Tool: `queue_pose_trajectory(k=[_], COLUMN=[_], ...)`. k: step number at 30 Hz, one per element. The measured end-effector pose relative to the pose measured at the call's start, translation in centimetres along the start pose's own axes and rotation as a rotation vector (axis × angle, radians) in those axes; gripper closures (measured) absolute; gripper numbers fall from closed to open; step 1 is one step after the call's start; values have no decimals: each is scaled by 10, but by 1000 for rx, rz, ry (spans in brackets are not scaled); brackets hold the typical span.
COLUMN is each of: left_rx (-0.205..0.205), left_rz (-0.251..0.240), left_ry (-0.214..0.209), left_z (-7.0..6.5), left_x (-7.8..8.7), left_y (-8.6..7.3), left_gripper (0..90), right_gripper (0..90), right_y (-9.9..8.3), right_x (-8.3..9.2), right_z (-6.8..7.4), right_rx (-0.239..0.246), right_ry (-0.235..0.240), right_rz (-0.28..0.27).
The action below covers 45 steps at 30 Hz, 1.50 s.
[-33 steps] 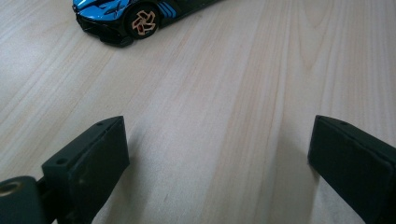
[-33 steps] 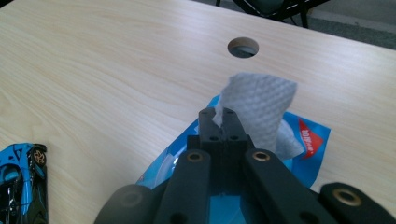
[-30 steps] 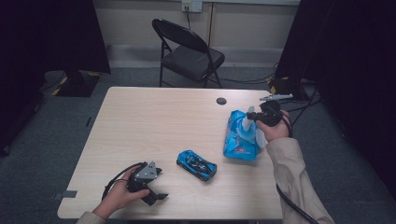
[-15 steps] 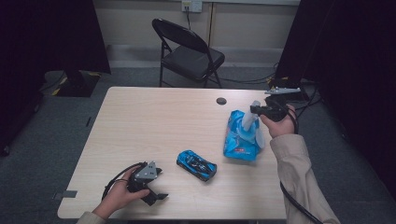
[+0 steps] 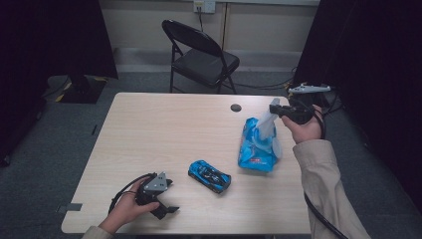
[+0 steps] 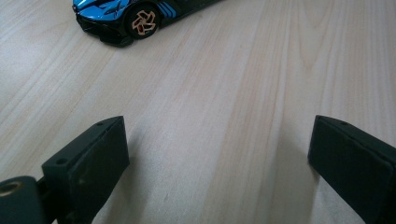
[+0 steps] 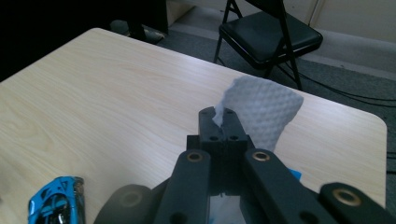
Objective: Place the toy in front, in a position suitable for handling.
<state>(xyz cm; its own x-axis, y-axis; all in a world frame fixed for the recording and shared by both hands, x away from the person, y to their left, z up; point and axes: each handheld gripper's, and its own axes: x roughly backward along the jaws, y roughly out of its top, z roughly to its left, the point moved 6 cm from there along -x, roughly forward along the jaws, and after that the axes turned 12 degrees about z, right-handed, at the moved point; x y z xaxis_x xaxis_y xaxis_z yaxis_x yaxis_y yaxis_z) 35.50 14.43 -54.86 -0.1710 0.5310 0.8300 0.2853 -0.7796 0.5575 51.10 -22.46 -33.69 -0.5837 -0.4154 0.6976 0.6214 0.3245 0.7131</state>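
A blue pack of wipes (image 5: 257,147) lies at the right of the wooden table (image 5: 164,129). My right gripper (image 5: 274,110) is held above the pack's far end, shut on a white wipe (image 5: 267,124) that stretches up out of the pack. In the right gripper view the dimpled wipe (image 7: 264,109) is pinched between the closed fingertips of the right gripper (image 7: 222,116). A blue toy car (image 5: 209,176) sits near the table's front middle. My left gripper (image 5: 168,199) rests at the front left, open and holding nothing, and in its own view the left gripper (image 6: 219,154) faces the car (image 6: 135,16).
A black folding chair (image 5: 201,55) stands behind the table. A small dark round cap (image 5: 236,107) sits in the tabletop near the far right. Dark curtains hang on both sides, and cables run over the floor at the right.
My right gripper has risen with the wipe, drawing it further out of the pack. The left gripper, the car and the pack have stayed put.
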Motion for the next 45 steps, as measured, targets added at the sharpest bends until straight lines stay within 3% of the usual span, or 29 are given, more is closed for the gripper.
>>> queue_pose_trajectory(k=[8, 14, 19, 29, 37, 45], left_rx=[0, 1, 2, 4, 3, 1], left_rz=[0, 1, -2, -3, -2, -1], left_ry=[0, 1, 0, -1, 0, 0], left_z=[0, 0, 0, 0, 0, 0], left_x=[0, 0, 0, 0, 0, 0], left_y=[0, 0, 0, 0, 0, 0], left_gripper=[44, 42, 42, 41, 42, 42], right_gripper=[900, 900, 900, 900, 900, 900], right_y=[13, 19, 20, 15, 8, -3], right_x=[12, 15, 14, -4, -23, -42], right_z=[19, 41, 66, 127, 167, 202], right_rx=[39, 76, 111, 206, 240, 289], right_ry=[36, 92, 172, 311, 411, 474], right_rz=[-29, -45, -60, -52, -47, -12])
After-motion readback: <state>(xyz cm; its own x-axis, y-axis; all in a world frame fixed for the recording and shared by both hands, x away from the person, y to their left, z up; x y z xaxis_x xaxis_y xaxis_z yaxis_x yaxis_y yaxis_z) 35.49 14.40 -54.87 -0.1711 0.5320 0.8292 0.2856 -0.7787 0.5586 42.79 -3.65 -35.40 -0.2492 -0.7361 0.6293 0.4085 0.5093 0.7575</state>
